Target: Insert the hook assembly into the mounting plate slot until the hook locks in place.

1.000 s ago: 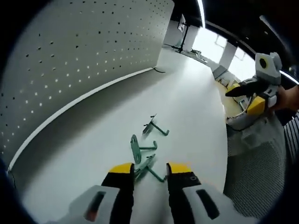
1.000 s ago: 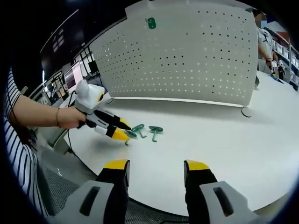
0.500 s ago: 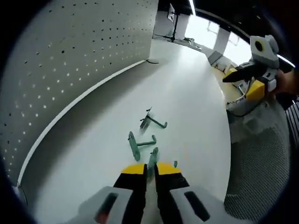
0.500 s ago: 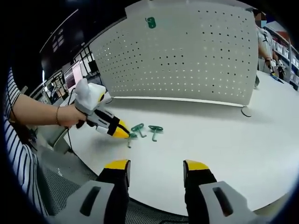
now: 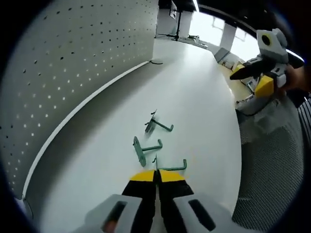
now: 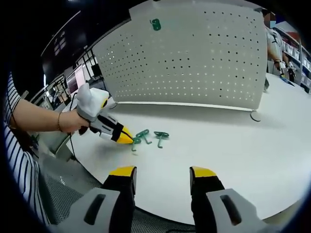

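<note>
In the left gripper view, my left gripper (image 5: 156,174) is shut on a green hook (image 5: 172,167) low over the white table (image 5: 199,111); the hook's arm sticks out to the right of the jaws. Two more green hooks (image 5: 146,148) (image 5: 158,126) lie on the table just ahead. The white pegboard plate (image 5: 53,73) curves along the left. In the right gripper view, the left gripper (image 6: 129,139) pinches the hook beside the two loose hooks (image 6: 143,134) (image 6: 161,136). One green hook (image 6: 155,24) hangs high on the pegboard (image 6: 204,63). My right gripper (image 6: 163,174) is open and holds nothing.
The table's front edge (image 6: 146,206) runs just past my right jaws, with grey mesh flooring (image 5: 272,170) below it. A person's bare arm and striped sleeve (image 6: 29,121) are at the left. A dark cable end (image 6: 256,116) lies by the pegboard's right foot.
My left gripper went from open to shut on the nearest green hook, and that hook has turned so its arm points right. The right gripper has stayed still and open.
</note>
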